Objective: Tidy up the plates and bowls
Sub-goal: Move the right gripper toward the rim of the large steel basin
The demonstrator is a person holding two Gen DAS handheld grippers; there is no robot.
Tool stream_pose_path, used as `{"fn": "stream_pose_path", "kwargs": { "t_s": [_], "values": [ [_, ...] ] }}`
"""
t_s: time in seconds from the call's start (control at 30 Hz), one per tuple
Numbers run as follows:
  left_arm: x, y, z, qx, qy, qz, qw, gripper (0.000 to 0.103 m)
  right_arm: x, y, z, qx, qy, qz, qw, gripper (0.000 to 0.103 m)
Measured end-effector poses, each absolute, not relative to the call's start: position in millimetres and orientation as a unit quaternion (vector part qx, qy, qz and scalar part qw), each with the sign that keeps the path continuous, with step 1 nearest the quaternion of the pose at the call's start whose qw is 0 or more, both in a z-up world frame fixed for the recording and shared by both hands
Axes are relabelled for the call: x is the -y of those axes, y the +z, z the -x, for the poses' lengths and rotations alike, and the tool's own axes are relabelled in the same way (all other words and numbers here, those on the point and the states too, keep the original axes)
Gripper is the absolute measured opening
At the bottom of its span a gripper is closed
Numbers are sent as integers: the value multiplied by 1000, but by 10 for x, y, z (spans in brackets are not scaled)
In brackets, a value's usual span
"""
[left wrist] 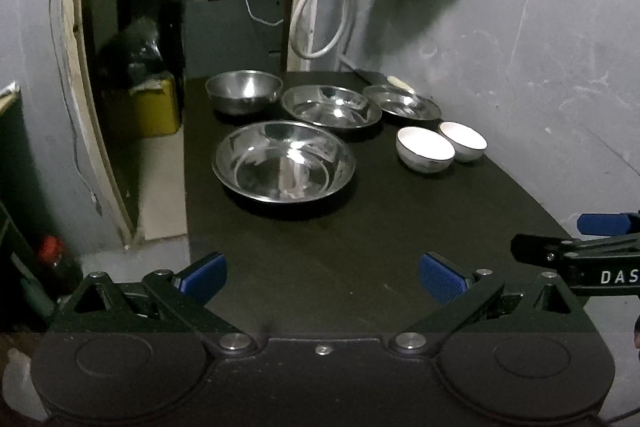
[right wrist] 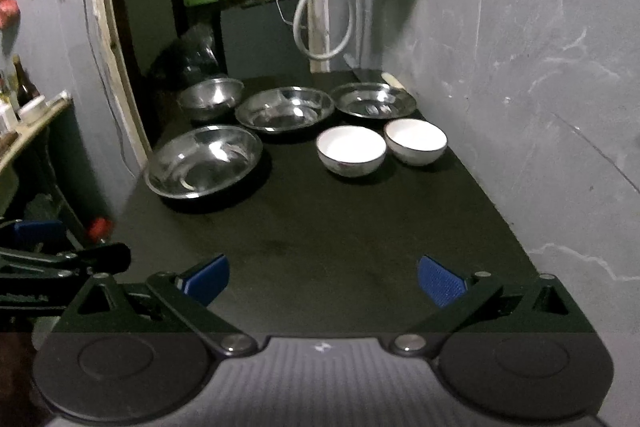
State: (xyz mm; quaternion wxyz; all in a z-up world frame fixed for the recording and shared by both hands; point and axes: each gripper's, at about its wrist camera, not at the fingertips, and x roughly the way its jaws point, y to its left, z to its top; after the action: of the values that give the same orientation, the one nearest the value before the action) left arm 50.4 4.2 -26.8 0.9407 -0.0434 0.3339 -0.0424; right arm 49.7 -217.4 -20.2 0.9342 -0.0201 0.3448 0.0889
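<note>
we hold both tools back at the near edge of the dark table point(left wrist: 320, 247); the left gripper point(left wrist: 322, 277) and the right gripper point(right wrist: 322, 279) each have their blue pads spread wide apart, gripping nothing; nothing looks stacked yet. from the left view, the nearest steel plate point(left wrist: 284, 161) lies at twelve o'clock; a deep steel bowl point(left wrist: 243, 91) sits beyond it at eleven, two more steel plates point(left wrist: 331, 105) point(left wrist: 402, 101) at about one; the two white bowls point(left wrist: 425, 149) point(left wrist: 464, 141) sit touching, at two o'clock by the wall. we judge the opening move is a first pick; to do it well we approach a rim low and square, pinch a white bowl by its wall, lift clear before nesting it in its twin; the steel looks slippery, so we close firmly.
</note>
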Motion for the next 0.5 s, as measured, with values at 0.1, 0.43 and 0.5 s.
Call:
{"fn": "stream_pose_path", "kwargs": {
  "t_s": [0.1,0.43,0.5],
  "values": [
    [-33,-291,-573,-342,-35,50,938,102,2218,-222,-608,-357,79,21,931,103],
    [-48,-316,-953,-379,4,115,918,102,2371,-290,-1163,-378,96,33,920,103],
    [-14,-301,-1036,-376,15,116,919,102,2399,-318,-1279,-381,105,36,918,103]
  ]
}}
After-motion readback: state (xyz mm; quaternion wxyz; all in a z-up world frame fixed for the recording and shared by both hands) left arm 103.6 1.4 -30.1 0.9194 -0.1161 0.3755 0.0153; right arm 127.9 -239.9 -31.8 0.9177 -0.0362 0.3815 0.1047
